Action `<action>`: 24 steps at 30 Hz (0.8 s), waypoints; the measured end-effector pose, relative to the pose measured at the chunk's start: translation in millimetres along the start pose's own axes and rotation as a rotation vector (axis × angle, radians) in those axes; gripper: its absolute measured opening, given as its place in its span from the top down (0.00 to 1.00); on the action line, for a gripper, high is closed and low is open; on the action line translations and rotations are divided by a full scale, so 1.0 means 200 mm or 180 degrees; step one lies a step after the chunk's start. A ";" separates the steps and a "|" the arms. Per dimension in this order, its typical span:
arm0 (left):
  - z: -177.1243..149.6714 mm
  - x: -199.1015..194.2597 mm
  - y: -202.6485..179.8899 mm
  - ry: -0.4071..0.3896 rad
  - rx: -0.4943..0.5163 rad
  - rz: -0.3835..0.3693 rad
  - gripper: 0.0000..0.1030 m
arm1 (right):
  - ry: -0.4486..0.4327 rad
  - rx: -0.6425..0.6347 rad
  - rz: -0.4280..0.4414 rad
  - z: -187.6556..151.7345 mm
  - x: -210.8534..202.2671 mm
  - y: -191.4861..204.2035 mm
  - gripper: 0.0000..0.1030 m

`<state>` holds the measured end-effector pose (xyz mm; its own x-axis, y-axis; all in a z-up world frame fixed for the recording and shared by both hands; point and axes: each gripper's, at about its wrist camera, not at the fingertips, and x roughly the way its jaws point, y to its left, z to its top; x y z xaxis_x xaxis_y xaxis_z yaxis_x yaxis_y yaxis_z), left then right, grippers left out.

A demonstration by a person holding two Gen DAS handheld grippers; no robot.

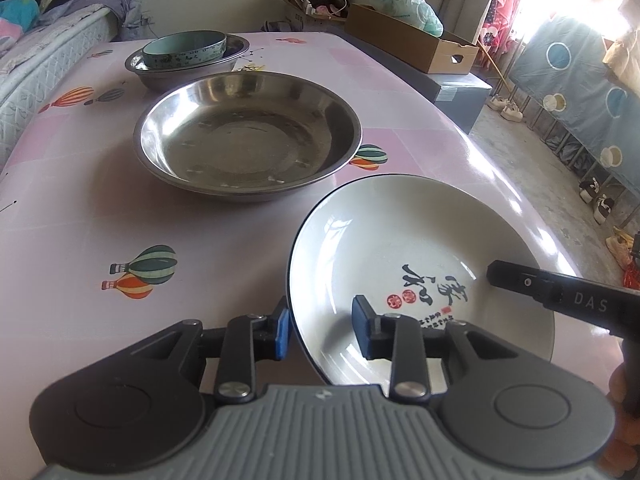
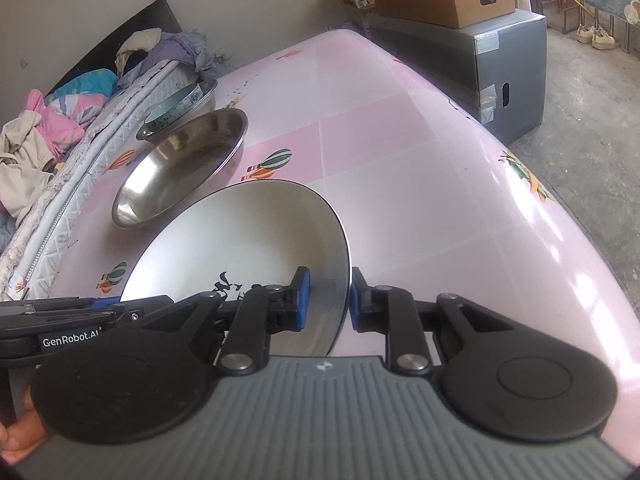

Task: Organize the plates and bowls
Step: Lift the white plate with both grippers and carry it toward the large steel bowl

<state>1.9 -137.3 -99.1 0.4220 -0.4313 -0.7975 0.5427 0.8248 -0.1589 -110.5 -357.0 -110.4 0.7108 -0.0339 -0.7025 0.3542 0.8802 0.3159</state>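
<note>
A white ceramic plate (image 1: 404,240) with black calligraphy and a dark rim sits on the pink table; it also shows in the right wrist view (image 2: 240,232). My left gripper (image 1: 320,330) straddles its near-left rim, one blue pad outside, one inside, with a gap to the rim. My right gripper (image 2: 329,300) straddles the plate's right rim, pads close around it. A large steel basin (image 1: 248,136) stands beyond the plate. A teal bowl (image 1: 184,50) sits inside a second steel basin (image 1: 236,60) at the back.
The pink table (image 1: 120,208) has balloon prints. A bed (image 2: 48,128) with clothes runs along its left side. A cardboard box (image 1: 412,38) on a grey crate (image 2: 500,60) stands past the table's far right corner. The floor lies to the right.
</note>
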 end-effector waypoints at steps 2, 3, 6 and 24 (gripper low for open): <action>0.00 0.00 0.00 -0.0002 0.0001 0.0000 0.69 | -0.0005 -0.0002 -0.0005 0.00 0.00 0.00 0.81; 0.00 0.00 -0.01 -0.0003 0.0005 0.0000 0.69 | -0.0008 -0.0006 -0.0009 0.00 -0.01 0.00 0.81; 0.00 0.00 -0.01 -0.0003 0.0007 -0.0004 0.70 | -0.0010 -0.0001 -0.0016 0.00 -0.01 0.01 0.81; 0.02 -0.03 -0.02 -0.0050 0.0007 -0.0022 0.70 | -0.0066 0.0022 -0.0042 0.02 -0.05 0.00 0.81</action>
<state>-0.8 -139.0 -91.0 0.4297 -0.4426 -0.7871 0.5472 0.8210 -0.1630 -115.4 -358.1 -99.7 0.7185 -0.0551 -0.6934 0.3676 0.8763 0.3112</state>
